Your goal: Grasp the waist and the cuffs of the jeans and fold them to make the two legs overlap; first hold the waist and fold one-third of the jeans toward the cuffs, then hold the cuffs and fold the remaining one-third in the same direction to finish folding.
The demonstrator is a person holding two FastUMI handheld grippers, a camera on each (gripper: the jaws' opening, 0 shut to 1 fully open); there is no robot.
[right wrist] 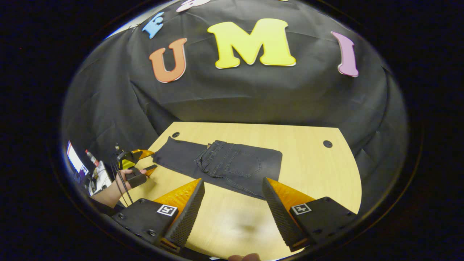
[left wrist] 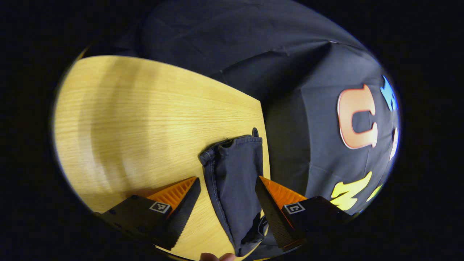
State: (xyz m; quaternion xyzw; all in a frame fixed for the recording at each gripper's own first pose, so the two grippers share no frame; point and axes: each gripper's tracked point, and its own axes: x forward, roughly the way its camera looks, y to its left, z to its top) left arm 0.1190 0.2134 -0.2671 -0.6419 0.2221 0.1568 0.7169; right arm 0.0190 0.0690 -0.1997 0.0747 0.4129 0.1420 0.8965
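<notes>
A: Where are the jeans right now?

B: Flat on the tabletop, toward its far-left part as the right gripper view has it. The legs look already laid one over the other, and the waist end appears folded over toward the cuffs, since the back pocket and waistband sit on top around the middle. The cuff end lies at the tabletop's edge, near a cable hole.

A: And the grippers?

B: The left gripper has its fingers spread wide on either side of the cuff end, gripping nothing yet. The right gripper is also wide open, hovering over bare wood on the near side of the jeans, well apart from them.

A: So the last fold is what remains, I'd guess. What could spoil it?

B: Several things, in my judgement. The cuffs lie right at the edge, so a careless pinch could drag them off the side. If the fingers catch only the top leg, the layers would separate and the legs stop overlapping. And with just one corner held, the fold would land crooked, or the lift could tug the waist fold open.
</notes>
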